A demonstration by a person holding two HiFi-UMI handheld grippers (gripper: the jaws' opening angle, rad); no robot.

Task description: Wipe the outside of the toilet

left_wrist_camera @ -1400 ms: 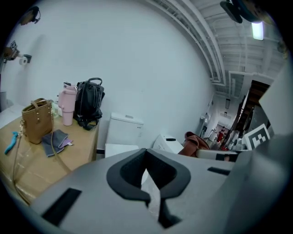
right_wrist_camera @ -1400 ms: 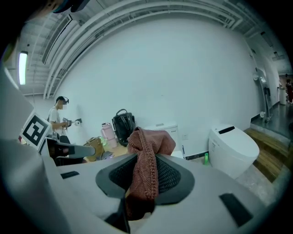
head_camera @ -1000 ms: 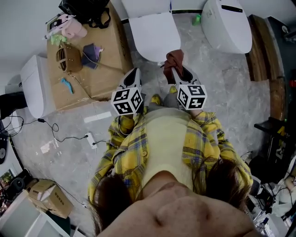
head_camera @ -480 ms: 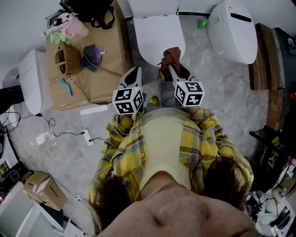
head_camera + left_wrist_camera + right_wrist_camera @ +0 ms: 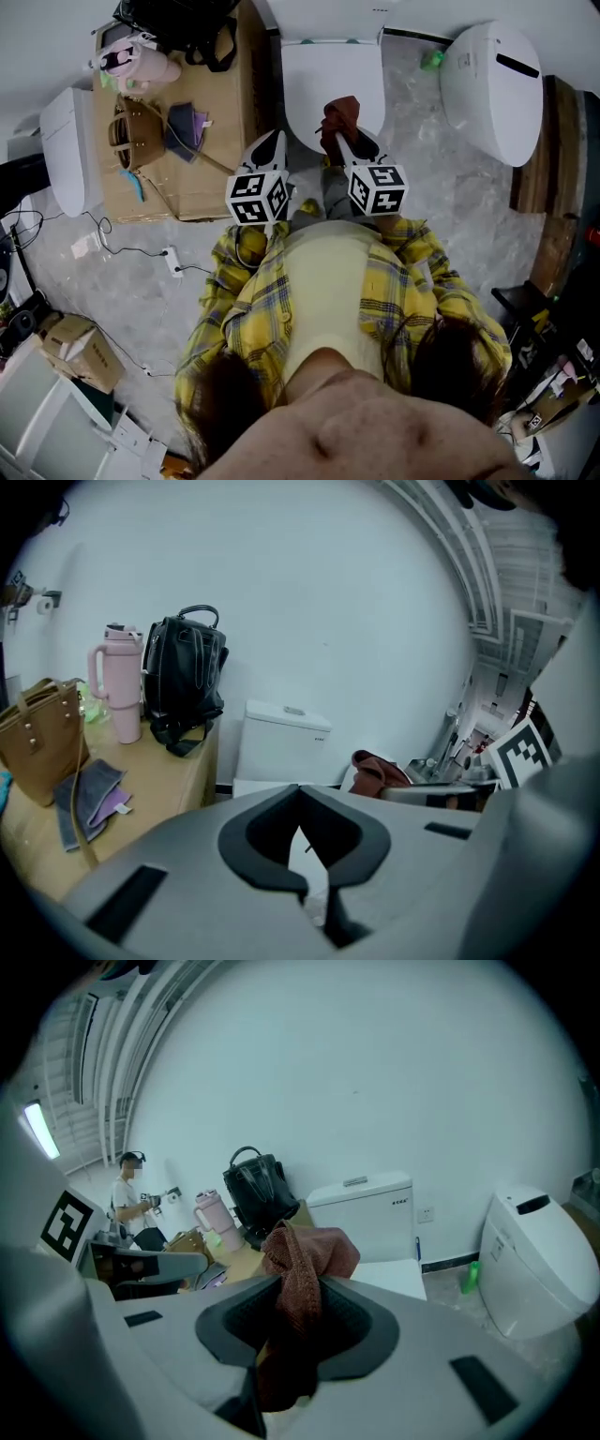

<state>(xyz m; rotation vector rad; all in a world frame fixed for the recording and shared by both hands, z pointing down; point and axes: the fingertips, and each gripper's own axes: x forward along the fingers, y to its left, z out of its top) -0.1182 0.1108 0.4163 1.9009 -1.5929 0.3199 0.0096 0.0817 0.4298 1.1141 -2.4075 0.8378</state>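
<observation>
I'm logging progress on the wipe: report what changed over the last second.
The right gripper carried the brown cloth forward, from the front edge of the toilet lid to over it; the head view also swung. Unchanged: right gripper shut on the cloth, left gripper shut and empty beside the lid.

**Wooden table** [image 5: 211,159], head view, 10 o'clock. On its top:
- black backpack [image 5: 178,23], at 12 o'clock on the far edge
- pink tumbler [image 5: 141,64], at 11 o'clock, just beside the backpack
- brown handbag [image 5: 131,131], at 9 o'clock, lying flat
- grey-and-purple fabric [image 5: 187,127], just beside the handbag at its 3 o'clock
- small blue item [image 5: 134,178], at 7 o'clock

**Grey marbled floor** [image 5: 141,300]. On it:
- toilet [image 5: 333,80], at 12 o'clock
- second toilet [image 5: 497,89], at 2 o'clock
- green bottle [image 5: 431,59], between the two toilets
- white unit [image 5: 66,150], at 9 o'clock, beside the table
- power strip [image 5: 172,261] with cable, at 8 o'clock
- cardboard box [image 5: 80,352], at 8 o'clock, farther out
</observation>
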